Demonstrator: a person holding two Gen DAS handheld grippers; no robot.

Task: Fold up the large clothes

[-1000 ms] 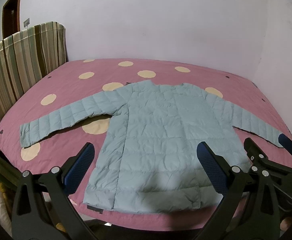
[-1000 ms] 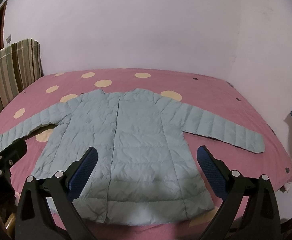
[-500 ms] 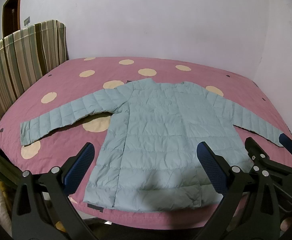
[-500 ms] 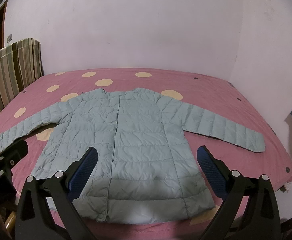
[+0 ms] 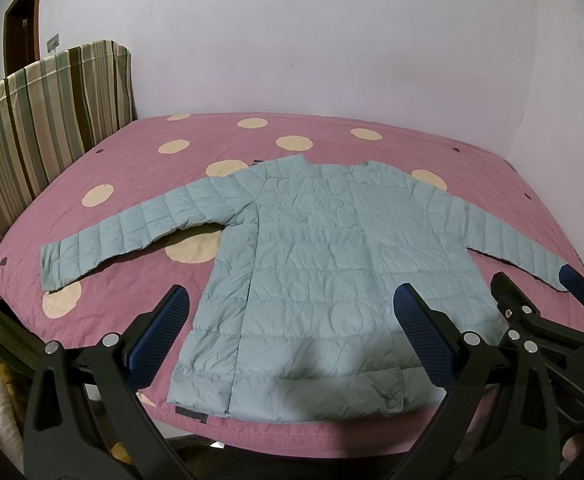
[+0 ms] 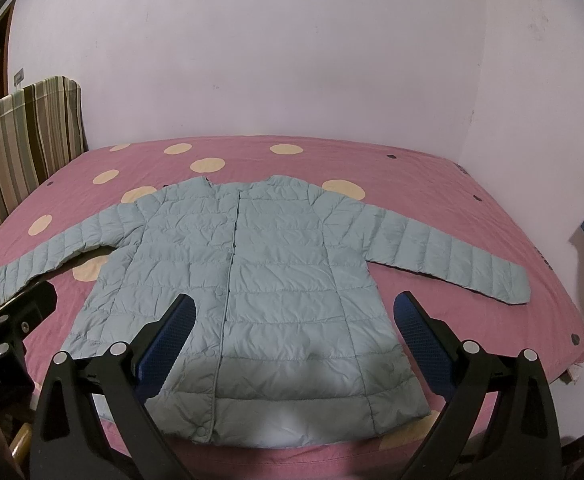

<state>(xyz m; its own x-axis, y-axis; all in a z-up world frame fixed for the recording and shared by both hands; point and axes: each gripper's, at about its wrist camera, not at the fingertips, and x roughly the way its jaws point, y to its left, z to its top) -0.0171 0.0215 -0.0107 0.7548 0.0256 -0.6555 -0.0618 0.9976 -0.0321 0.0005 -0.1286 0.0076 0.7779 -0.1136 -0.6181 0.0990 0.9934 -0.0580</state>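
Observation:
A pale blue quilted jacket (image 5: 332, 264) (image 6: 251, 280) lies flat and face up on the pink spotted bed cover (image 5: 139, 184) (image 6: 452, 200), both sleeves spread sideways, hem nearest me. My left gripper (image 5: 292, 332) hovers open above the hem's left half, holding nothing. My right gripper (image 6: 292, 332) hovers open above the hem's right half, also holding nothing. The right gripper's black frame (image 5: 532, 320) shows at the right edge of the left wrist view. At the left edge of the right wrist view is the left gripper's frame (image 6: 7, 328).
A striped green and brown headboard (image 5: 39, 120) (image 6: 15, 140) stands along the bed's left side. Pale walls close the far side and the right. A brown door (image 5: 19, 44) sits at the far left. The bed's near edge drops off just below the hem.
Both grippers have risen and drawn back slightly, so the jacket sits a little lower and farther in both views. The jacket has not moved.

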